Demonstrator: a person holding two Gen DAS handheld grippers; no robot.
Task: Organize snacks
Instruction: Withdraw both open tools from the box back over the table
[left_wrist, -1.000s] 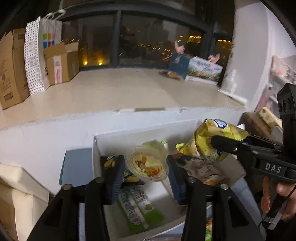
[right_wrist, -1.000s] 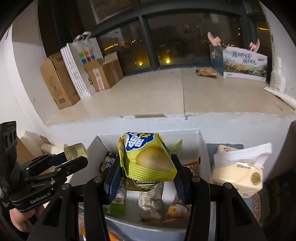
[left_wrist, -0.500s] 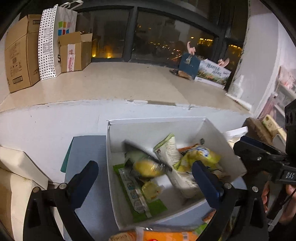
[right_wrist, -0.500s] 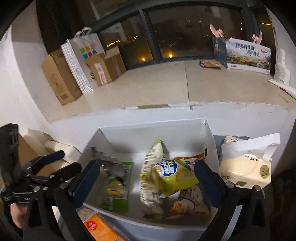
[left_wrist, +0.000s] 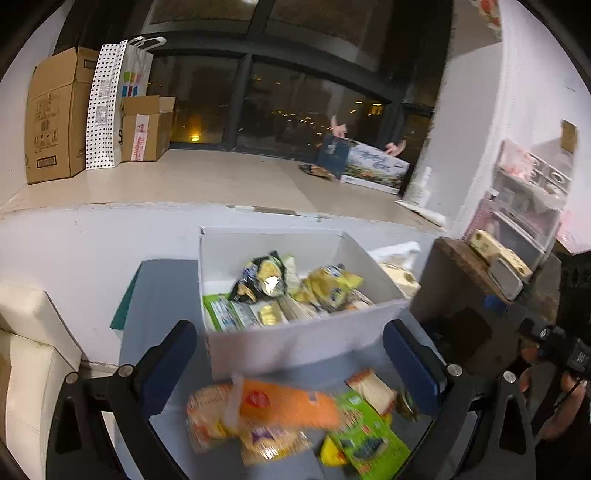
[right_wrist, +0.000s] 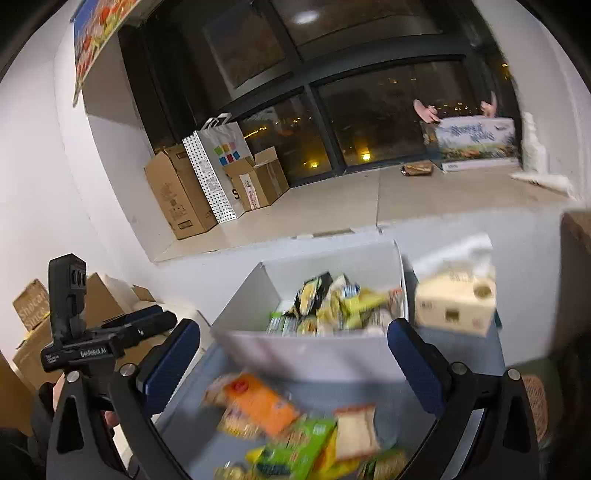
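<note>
Left tongs (left_wrist: 291, 354) and right tongs (right_wrist: 295, 354) gape wide, seemingly empty.

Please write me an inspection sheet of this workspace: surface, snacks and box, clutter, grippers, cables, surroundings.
Surface: grey table top, mostly bare left of the box.
Job's things: white box partly filled with snack packets; loose snacks lie in front of it.
Clutter: tissue pack beside the box.
Grippers: left gripper and right gripper open, holding nothing.
Cables: nothing seen.
Surroundings: cardboard boxes, paper bag, dark window.
</note>
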